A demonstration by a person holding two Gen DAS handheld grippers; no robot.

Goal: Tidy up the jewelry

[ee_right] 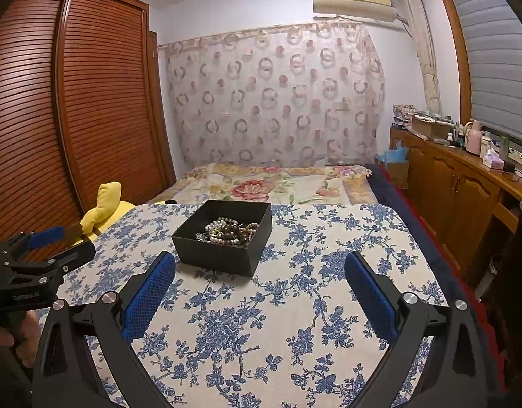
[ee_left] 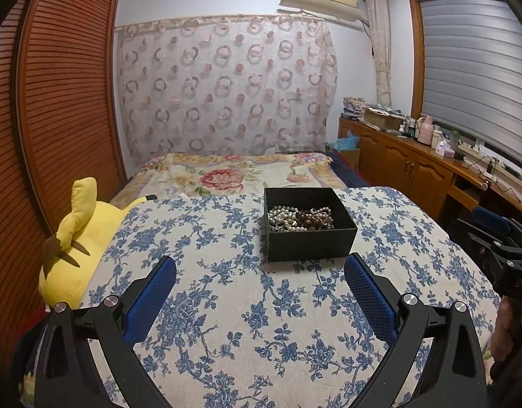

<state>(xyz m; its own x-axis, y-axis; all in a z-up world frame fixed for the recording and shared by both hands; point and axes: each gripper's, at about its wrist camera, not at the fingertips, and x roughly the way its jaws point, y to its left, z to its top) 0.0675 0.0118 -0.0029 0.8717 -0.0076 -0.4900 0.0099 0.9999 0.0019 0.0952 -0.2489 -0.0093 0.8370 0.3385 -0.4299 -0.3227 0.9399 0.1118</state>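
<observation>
A black open box [ee_left: 310,242] stands on a table with a blue-flowered cloth [ee_left: 227,306]. It holds a heap of pearl and brown bead jewelry [ee_left: 300,218]. My left gripper [ee_left: 260,263] is open and empty, just short of the box's near wall. In the right wrist view the box [ee_right: 216,253] sits ahead and to the left, with the jewelry [ee_right: 228,233] inside. My right gripper [ee_right: 260,261] is open and empty, its left finger close to the box's near wall. Each gripper shows at the edge of the other's view, the right [ee_left: 499,248] and the left [ee_right: 39,248].
A yellow plush toy [ee_left: 77,248] lies at the table's left edge. A bed with a floral blanket [ee_left: 227,173] lies beyond the table. A wooden wardrobe [ee_left: 56,102] stands on the left. A wooden cabinet [ee_left: 414,159] with bottles runs along the right under the window.
</observation>
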